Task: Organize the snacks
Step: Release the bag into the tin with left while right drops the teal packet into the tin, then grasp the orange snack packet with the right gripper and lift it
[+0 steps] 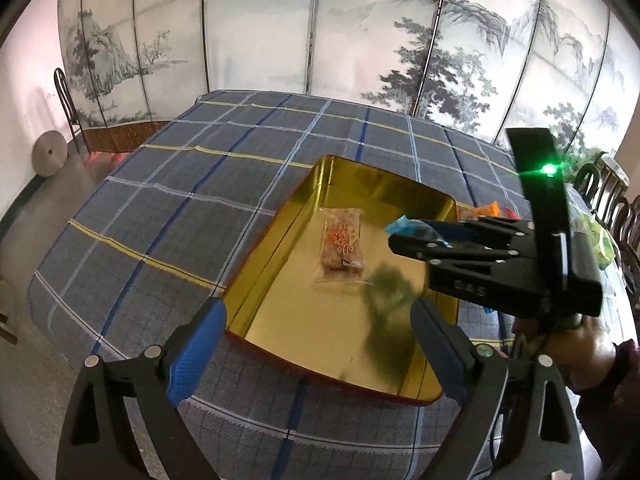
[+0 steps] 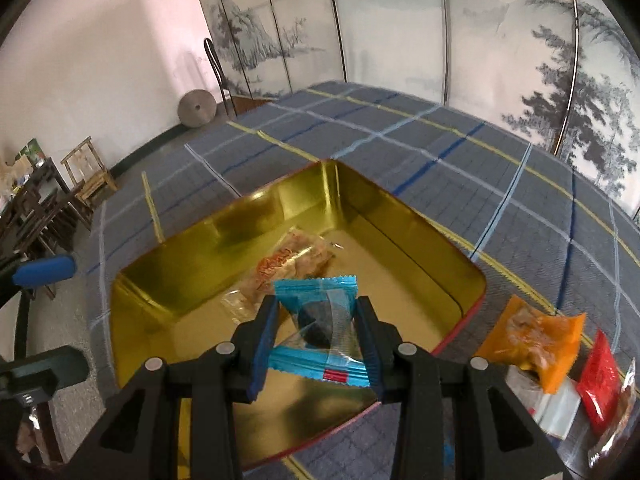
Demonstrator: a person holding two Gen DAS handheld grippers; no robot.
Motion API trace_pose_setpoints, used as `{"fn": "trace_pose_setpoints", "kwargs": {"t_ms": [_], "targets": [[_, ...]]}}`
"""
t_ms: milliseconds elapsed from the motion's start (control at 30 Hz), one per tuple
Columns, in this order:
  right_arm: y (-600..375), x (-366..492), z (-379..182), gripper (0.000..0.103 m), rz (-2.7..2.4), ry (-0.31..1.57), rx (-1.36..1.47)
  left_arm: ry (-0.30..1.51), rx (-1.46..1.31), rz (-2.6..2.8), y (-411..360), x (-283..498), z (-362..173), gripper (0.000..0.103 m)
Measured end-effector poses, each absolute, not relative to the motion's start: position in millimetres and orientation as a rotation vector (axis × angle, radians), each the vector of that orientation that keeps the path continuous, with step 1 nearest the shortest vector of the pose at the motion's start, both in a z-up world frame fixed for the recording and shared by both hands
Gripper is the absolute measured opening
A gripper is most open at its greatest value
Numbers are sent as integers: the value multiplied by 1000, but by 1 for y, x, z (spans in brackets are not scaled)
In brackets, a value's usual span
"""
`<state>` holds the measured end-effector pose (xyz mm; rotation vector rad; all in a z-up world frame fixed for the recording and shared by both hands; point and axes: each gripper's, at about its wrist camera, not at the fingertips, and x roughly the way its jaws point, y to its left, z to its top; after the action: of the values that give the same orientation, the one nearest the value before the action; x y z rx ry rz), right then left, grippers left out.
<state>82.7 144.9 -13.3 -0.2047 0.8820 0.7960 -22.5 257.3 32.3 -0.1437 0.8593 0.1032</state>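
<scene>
A gold tin tray [image 1: 276, 240] [image 2: 168, 280] lies on the plaid tablecloth. One clear packet with orange print [image 1: 342, 242] [image 2: 288, 266] lies in it. My right gripper [image 2: 318, 344] is shut on a blue snack packet [image 2: 320, 328] and holds it above the tray's near part. In the left wrist view the right gripper [image 1: 404, 236] reaches in from the right over the tray, the blue packet [image 1: 416, 228] in its tip. My left gripper [image 1: 320, 328] is open and empty at the tray's near edge.
Loose snacks lie on the cloth right of the tray: an orange packet [image 2: 532, 340], a red packet [image 2: 600, 380] and a clear packet [image 2: 556, 408]. Chairs [image 1: 616, 208] stand at the table's right side. A painted folding screen [image 1: 320, 32] stands behind the table.
</scene>
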Motion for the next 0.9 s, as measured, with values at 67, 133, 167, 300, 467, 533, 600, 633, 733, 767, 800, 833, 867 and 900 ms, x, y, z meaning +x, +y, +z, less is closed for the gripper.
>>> {"fn": "trace_pose_setpoints", "kwargs": {"t_ms": [67, 133, 167, 300, 467, 533, 600, 633, 733, 767, 800, 833, 867, 900], "targets": [[148, 87, -20, 40, 786, 891, -212, 861, -140, 100, 256, -22, 31, 91], [151, 90, -24, 41, 775, 894, -223, 864, -133, 96, 254, -22, 30, 91], [151, 91, -25, 41, 775, 895, -223, 867, -131, 94, 253, -22, 29, 91], [155, 95, -27, 43, 758, 896, -225, 882, -123, 87, 250, -20, 27, 91], [135, 86, -12, 53, 765, 844, -178, 880, -114, 81, 246, -19, 28, 91], [117, 82, -3, 53, 754, 815, -212, 875, -110, 77, 245, -19, 30, 91], [97, 86, 3, 53, 743, 810, -285, 868, -110, 74, 246, -20, 32, 91], [87, 94, 5, 53, 743, 824, -319, 867, -110, 71, 246, -19, 31, 92], [66, 123, 6, 59, 783, 949, -398, 876, -115, 58, 242, -17, 28, 92], [62, 134, 6, 63, 766, 970, -484, 880, -115, 55, 241, -15, 27, 92], [61, 139, 5, 65, 757, 979, -534, 882, -114, 53, 240, -14, 27, 92], [61, 145, 4, 68, 753, 992, -578, 884, -112, 52, 238, -13, 26, 92], [63, 152, 1, 73, 759, 1018, -609, 888, -108, 51, 237, -11, 25, 92], [65, 158, -2, 75, 776, 1052, -627, 892, -103, 50, 236, -10, 24, 92]]}}
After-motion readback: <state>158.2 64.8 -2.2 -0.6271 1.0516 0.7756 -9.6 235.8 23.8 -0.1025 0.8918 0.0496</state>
